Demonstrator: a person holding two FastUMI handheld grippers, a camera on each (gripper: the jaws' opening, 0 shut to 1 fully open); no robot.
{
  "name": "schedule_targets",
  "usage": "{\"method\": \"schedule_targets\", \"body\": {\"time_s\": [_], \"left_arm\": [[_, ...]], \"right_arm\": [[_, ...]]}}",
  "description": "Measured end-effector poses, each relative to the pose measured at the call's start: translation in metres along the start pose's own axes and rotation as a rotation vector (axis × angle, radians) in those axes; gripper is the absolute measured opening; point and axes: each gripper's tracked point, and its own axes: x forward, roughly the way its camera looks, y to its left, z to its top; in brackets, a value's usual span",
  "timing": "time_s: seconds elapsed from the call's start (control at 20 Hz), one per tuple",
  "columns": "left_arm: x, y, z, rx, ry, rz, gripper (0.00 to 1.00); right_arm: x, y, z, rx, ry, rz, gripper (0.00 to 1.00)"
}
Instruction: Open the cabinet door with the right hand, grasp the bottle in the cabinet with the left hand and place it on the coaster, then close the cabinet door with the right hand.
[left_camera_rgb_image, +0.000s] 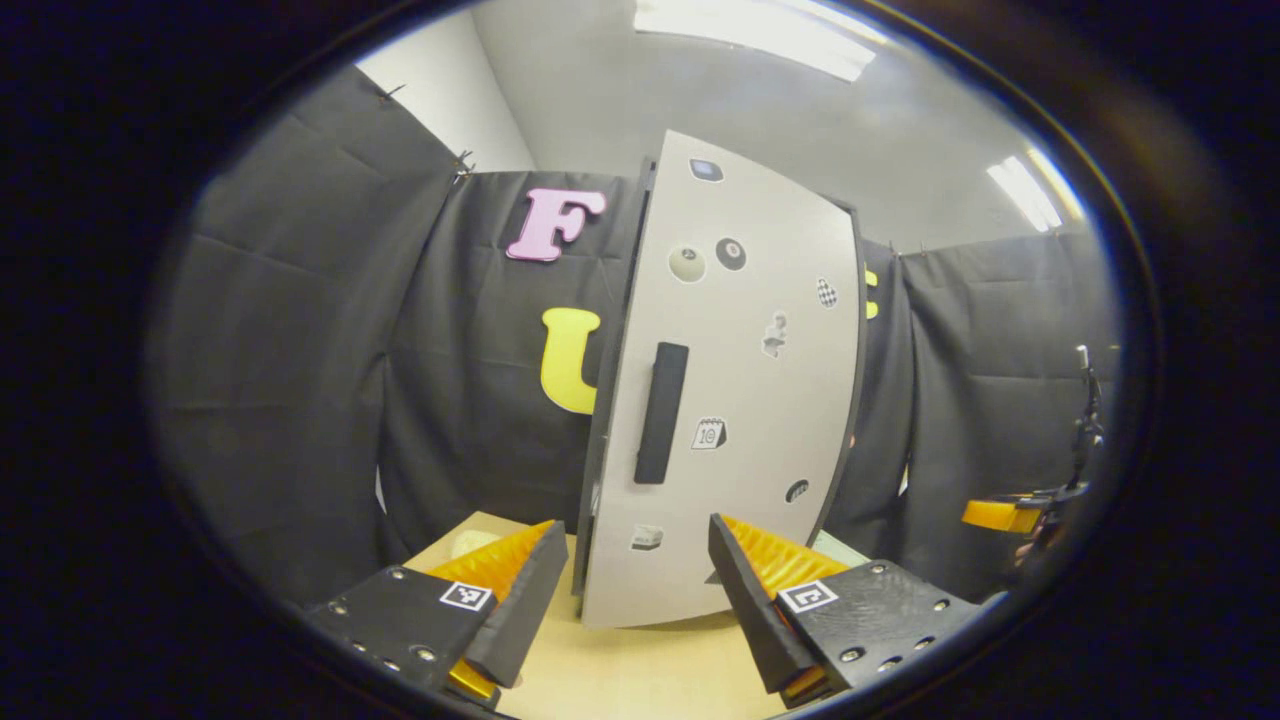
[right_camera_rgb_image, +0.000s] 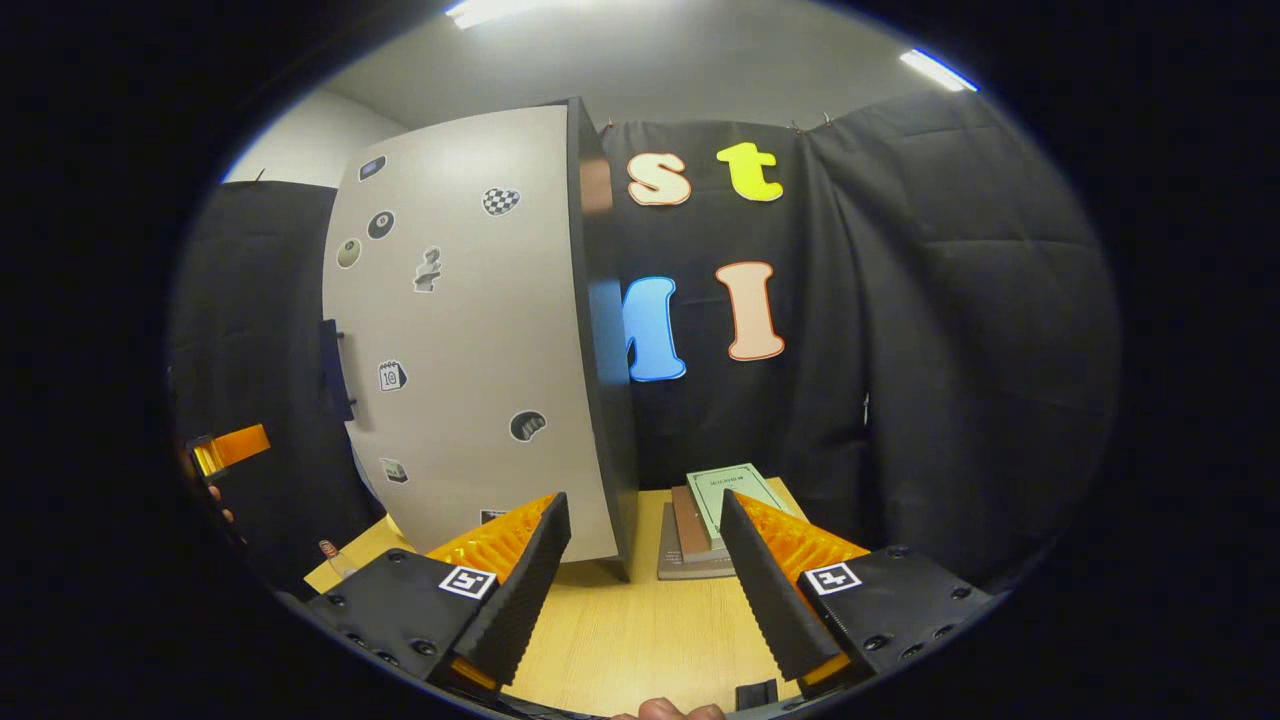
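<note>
The cabinet stands on a light wooden table (left_camera_rgb_image: 640, 670), and its grey door (left_camera_rgb_image: 740, 400), dotted with stickers, lies flush against the cabinet body. A black vertical handle (left_camera_rgb_image: 661, 412) sits near the door's left edge. My left gripper (left_camera_rgb_image: 635, 525) is open just in front of the door's lower part, holding nothing. The right gripper (right_camera_rgb_image: 642, 500) is open too, low before the cabinet's right front corner, with the door (right_camera_rgb_image: 470, 330) and its handle (right_camera_rgb_image: 333, 370) to its left. The door hides the bottle. A pale round thing (left_camera_rgb_image: 470, 543), maybe the coaster, lies left of the cabinet.
A stack of books (right_camera_rgb_image: 715, 510) lies on the table right of the cabinet's black side (right_camera_rgb_image: 605, 330). Black cloth walls close in behind and to both sides. The other gripper (left_camera_rgb_image: 1000, 513) shows far right in the left gripper view, and the left one (right_camera_rgb_image: 230, 447) far left in the right gripper view.
</note>
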Motion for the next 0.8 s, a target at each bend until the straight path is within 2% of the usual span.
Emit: {"method": "schedule_targets", "body": {"time_s": [0.1,0.15,0.2,0.35,0.4,0.45,0.6,0.8], "left_arm": [[-0.012,-0.013,0.003,-0.014,-0.019,0.029,0.85],[-0.018,-0.018,0.003,-0.023,-0.025,0.042,0.85],[-0.025,-0.023,0.001,-0.028,-0.028,0.051,0.85],[-0.038,-0.028,-0.007,-0.037,-0.023,0.108,0.85],[-0.044,-0.032,-0.014,-0.054,-0.016,0.111,0.85],[-0.047,-0.04,-0.019,-0.061,-0.009,0.103,0.85],[-0.049,-0.045,-0.033,-0.008,0.023,0.108,0.85],[-0.048,-0.046,-0.042,-0.001,0.021,0.118,0.85]], "right_arm": [[0.004,-0.008,0.001,0.017,-0.017,0.009,0.96],[0.005,-0.011,-0.001,0.03,-0.025,0.011,0.89],[0.007,-0.014,-0.005,0.044,-0.03,0.012,0.96],[0.003,-0.014,-0.025,0.069,-0.017,0.01,0.96],[0.0,-0.013,-0.033,0.075,-0.014,0.005,0.89],[-0.003,-0.013,-0.041,0.077,-0.014,-0.006,0.96],[-0.013,-0.001,-0.066,0.084,0.009,0.011,0.96],[-0.015,0.01,-0.077,0.067,0.015,0.021,0.96]]}}
